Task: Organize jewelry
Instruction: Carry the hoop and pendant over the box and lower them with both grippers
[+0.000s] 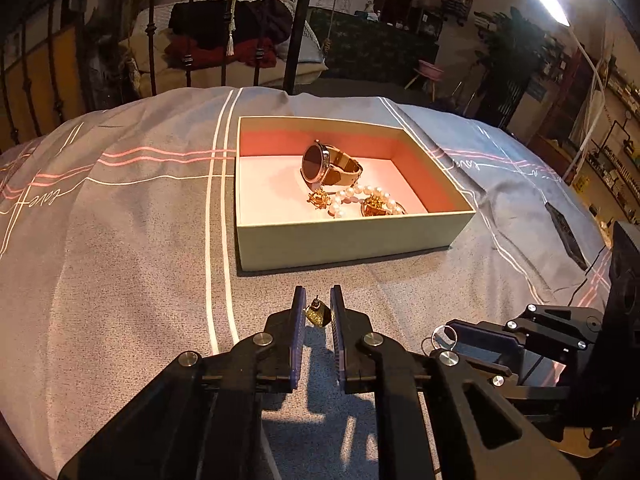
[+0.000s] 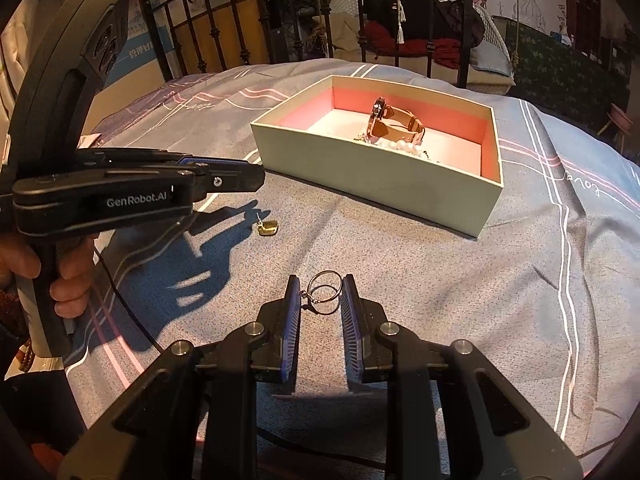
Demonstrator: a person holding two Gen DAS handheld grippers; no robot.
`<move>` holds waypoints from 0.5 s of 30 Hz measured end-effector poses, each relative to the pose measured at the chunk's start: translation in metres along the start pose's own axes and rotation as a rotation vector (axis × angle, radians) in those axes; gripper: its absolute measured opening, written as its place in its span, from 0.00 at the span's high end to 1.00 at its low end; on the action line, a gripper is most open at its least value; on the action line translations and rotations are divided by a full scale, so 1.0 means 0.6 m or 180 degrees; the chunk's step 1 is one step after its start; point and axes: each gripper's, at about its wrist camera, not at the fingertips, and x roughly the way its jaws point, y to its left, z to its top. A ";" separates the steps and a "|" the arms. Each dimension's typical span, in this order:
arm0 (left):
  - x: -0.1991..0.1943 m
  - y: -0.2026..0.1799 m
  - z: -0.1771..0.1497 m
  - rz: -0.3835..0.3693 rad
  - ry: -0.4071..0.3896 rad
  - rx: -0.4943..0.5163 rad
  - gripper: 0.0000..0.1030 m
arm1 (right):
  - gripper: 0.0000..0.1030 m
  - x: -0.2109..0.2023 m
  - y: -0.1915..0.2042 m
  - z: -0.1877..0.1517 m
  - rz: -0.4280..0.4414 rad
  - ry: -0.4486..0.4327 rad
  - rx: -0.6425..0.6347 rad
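A small gold earring [image 1: 318, 315] shows in the narrow gap between my left gripper's [image 1: 318, 292] fingers. In the right wrist view the same earring [image 2: 268, 227] lies on the grey bedspread, clear below the left gripper [image 2: 260, 178], which is shut with nothing held. My right gripper [image 2: 321, 280] is shut on a thin metal ring [image 2: 326, 286], held just above the bedspread; the ring [image 1: 442, 336] also stands upright at its tip. Ahead sits an open pale box [image 1: 352, 236] with a pink inside, holding a watch [image 1: 320, 162], a pearl bracelet [image 1: 360, 194] and gold pieces [image 1: 320, 200].
The box [image 2: 360, 176] sits mid-bed on the striped bedspread [image 2: 440, 280]. A black iron bed rail [image 1: 296, 28] runs behind it. A person's hand [image 2: 68, 280] holds the left gripper's handle, with a thin cable [image 2: 120, 296] trailing. A dark flat object [image 1: 566, 232] lies at the right.
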 end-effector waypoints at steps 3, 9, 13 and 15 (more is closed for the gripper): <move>-0.010 0.000 0.012 -0.0062 -0.0053 -0.0045 0.89 | 0.78 -0.008 0.000 0.015 -0.0008 -0.0069 -0.0029; -0.017 -0.014 0.052 -0.0179 -0.0125 -0.0042 0.89 | 0.78 -0.028 -0.009 0.066 -0.0045 -0.0265 -0.0084; -0.004 -0.020 0.094 -0.0219 -0.0131 -0.0058 0.89 | 0.78 -0.031 -0.024 0.115 -0.0137 -0.0389 -0.0103; 0.012 -0.021 0.115 -0.0203 -0.0095 -0.0067 0.89 | 0.78 -0.020 -0.039 0.140 -0.0152 -0.0389 -0.0048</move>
